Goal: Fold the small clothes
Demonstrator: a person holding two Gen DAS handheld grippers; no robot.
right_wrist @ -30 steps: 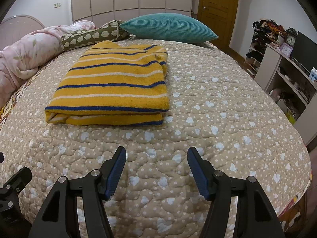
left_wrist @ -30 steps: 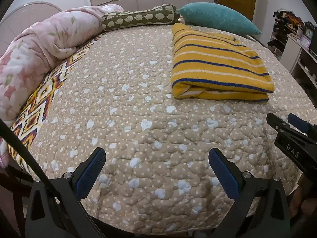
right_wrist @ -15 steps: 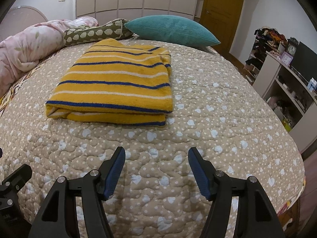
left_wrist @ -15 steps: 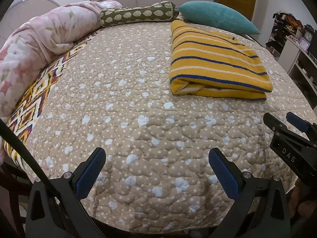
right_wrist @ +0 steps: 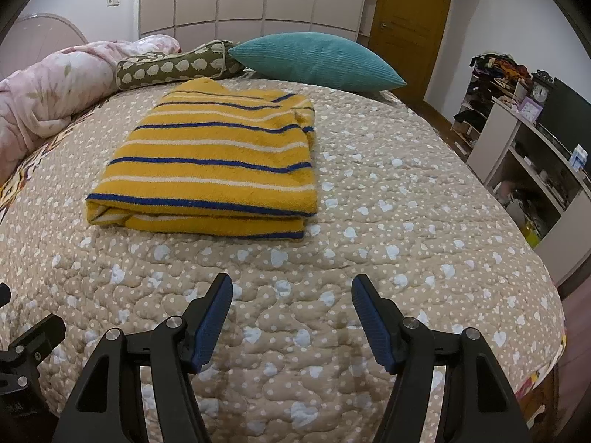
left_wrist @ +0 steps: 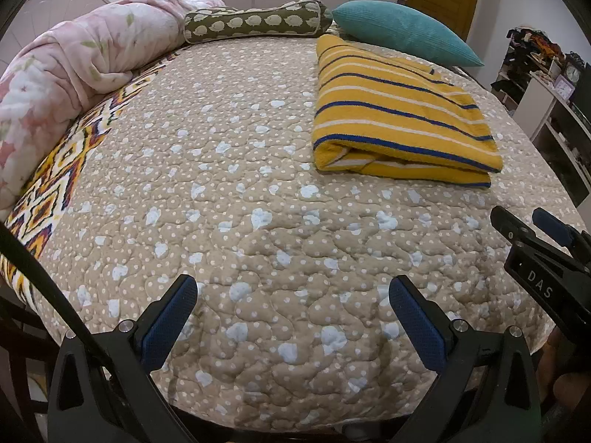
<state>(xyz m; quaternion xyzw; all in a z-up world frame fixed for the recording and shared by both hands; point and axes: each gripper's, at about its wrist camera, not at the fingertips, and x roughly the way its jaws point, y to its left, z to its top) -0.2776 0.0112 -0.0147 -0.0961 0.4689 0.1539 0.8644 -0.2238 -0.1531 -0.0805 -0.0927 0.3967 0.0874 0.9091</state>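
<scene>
A yellow garment with blue and white stripes (left_wrist: 395,114) lies folded into a flat rectangle on the beige dotted quilt (left_wrist: 258,203); it also shows in the right wrist view (right_wrist: 214,162). My left gripper (left_wrist: 293,317) is open and empty over the near edge of the bed, well short and left of the garment. My right gripper (right_wrist: 291,313) is open and empty, in front of the garment's folded edge and apart from it. The right gripper also shows at the right edge of the left wrist view (left_wrist: 535,236).
A teal pillow (right_wrist: 317,61), a green patterned bolster (right_wrist: 173,68) and a pink floral duvet (left_wrist: 74,62) line the far and left sides of the bed. Shelves with clutter (right_wrist: 535,140) stand to the right. A wooden door (right_wrist: 410,26) is behind.
Both grippers have tilted up and drawn back slightly, so the garment sits lower in both views. The garment itself has not moved. Both grippers stay open.
</scene>
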